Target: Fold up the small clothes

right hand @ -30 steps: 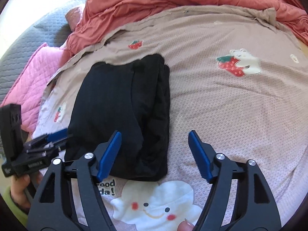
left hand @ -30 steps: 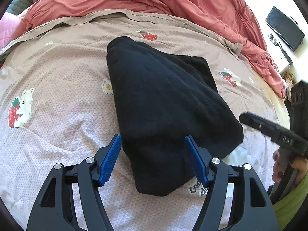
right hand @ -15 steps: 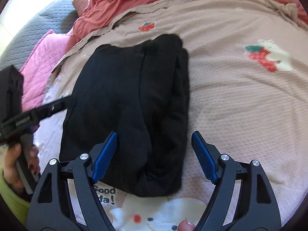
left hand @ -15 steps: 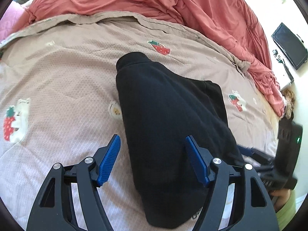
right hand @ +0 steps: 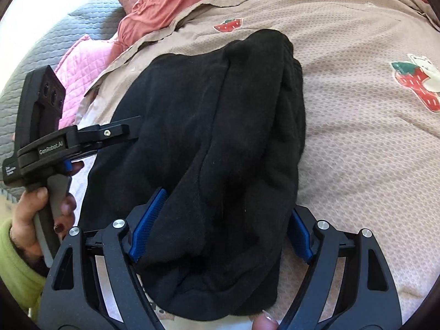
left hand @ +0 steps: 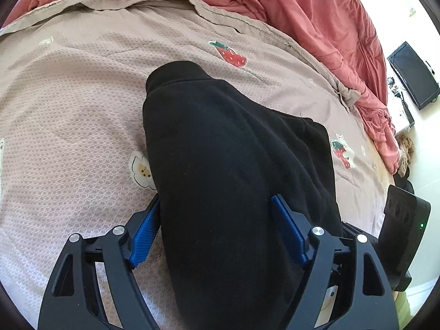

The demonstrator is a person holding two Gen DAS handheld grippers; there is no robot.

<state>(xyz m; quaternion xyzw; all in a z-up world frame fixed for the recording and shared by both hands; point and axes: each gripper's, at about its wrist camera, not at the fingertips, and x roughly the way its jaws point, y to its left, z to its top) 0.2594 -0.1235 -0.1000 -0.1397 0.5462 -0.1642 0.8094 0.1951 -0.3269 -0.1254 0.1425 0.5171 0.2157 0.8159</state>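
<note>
A black folded garment (left hand: 233, 165) lies on the beige strawberry-print blanket (left hand: 68, 110). My left gripper (left hand: 217, 231) is open, its blue fingers on either side of the garment's near end. My right gripper (right hand: 220, 233) is also open and straddles the garment (right hand: 220, 123) at its near right edge. The left gripper's body (right hand: 68, 143) shows at the left of the right wrist view, its tips against the cloth's left edge. The right gripper's body (left hand: 401, 233) shows at the right of the left wrist view.
A crumpled red duvet (left hand: 275, 5) lies along the far side of the bed. A pink quilted pillow (right hand: 82, 66) and grey quilt (right hand: 41, 55) sit at the left. A dark monitor (left hand: 412, 74) stands beyond the bed at the right.
Both grippers have moved forward and down over the garment, so their open fingers now straddle its near end. The garment itself has stayed put.
</note>
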